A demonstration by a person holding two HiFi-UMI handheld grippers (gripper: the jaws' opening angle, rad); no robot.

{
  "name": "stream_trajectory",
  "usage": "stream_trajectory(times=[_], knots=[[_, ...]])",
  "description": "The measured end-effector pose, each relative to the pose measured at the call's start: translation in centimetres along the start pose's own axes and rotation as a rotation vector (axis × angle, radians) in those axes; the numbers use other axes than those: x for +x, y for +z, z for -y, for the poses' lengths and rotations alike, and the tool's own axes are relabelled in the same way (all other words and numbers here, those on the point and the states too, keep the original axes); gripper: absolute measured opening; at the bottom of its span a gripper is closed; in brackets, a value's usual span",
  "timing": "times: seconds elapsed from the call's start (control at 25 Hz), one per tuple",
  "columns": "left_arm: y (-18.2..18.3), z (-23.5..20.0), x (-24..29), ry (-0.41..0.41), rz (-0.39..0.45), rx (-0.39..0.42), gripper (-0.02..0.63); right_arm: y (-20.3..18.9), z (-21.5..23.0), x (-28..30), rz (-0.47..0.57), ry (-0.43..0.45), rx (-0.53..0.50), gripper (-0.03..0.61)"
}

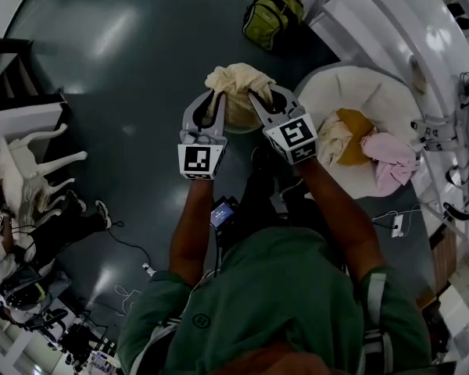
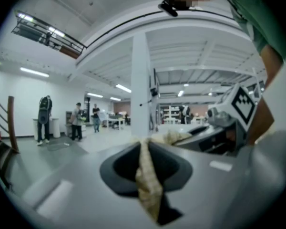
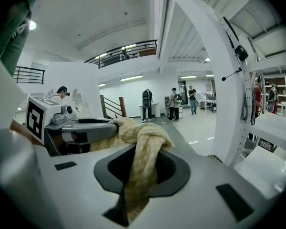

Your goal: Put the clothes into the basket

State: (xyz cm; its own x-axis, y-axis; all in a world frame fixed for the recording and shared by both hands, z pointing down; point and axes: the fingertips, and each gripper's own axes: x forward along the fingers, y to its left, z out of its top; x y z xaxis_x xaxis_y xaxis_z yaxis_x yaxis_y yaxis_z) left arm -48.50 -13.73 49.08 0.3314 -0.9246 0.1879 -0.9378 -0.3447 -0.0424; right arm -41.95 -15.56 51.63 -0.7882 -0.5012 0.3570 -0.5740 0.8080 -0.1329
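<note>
1. Cloth point(image 1: 236, 92), cream and crumpled, hangs in a bunch between the two grippers. It is held above the dark floor point(image 1: 133, 61), just beside the basket point(image 1: 379, 92) and not inside it.
2. The left gripper point(image 1: 213, 100) has the cloth's left side. In the left gripper view its fingers point(image 2: 76, 190) stand narrow, pinching a thin fold that runs down the slot between them.
3. The right gripper point(image 1: 258, 100) has the cloth's right side. In the right gripper view its fingers point(image 3: 229, 190) are also narrow, clamped on a thicker, twisted fold that bulges above them.
4. The two grippers sit close side by side with their tips angled toward each other, and the cloth bridges the gap. Each gripper view shows the other gripper beside it.
5. The basket is white, round and soft-walled, and stands on the floor to the person's right. It holds a yellow piece point(image 1: 353, 127), a cream piece point(image 1: 333, 143) and a pink piece point(image 1: 392, 161), the pink one at its edge.
6. A green backpack point(image 1: 272, 16) lies on the floor beyond the cloth, near the basket.
7. The person wears a green shirt point(image 1: 281, 303), with both arms stretched forward.
8. In the gripper views, people point(image 3: 174, 104) stand far off in a bright hall, and a white column point(image 2: 140, 85) rises ahead.
</note>
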Motion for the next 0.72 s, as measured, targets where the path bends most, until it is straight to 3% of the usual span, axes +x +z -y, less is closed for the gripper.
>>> stream_trajectory(times=[0.32, 0.52, 0.72], knots=[[-5.8, -1.3, 1.4, 0.005, -0.186, -0.049, 0.052, -5.6, 0.0, 3.9, -0.237, 0.107, 0.068, 0.079], [-9.9, -1.2, 1.6, -0.033, -0.387, -0.061, 0.117, -9.3, 0.0, 4.5, -0.399, 0.141, 0.048, 0.104], [-9.5, -2.4, 1.0, -0.002, -0.389, -0.006, 0.137, -13.5, -0.8, 3.5, -0.577, 0.192, 0.064, 0.169]])
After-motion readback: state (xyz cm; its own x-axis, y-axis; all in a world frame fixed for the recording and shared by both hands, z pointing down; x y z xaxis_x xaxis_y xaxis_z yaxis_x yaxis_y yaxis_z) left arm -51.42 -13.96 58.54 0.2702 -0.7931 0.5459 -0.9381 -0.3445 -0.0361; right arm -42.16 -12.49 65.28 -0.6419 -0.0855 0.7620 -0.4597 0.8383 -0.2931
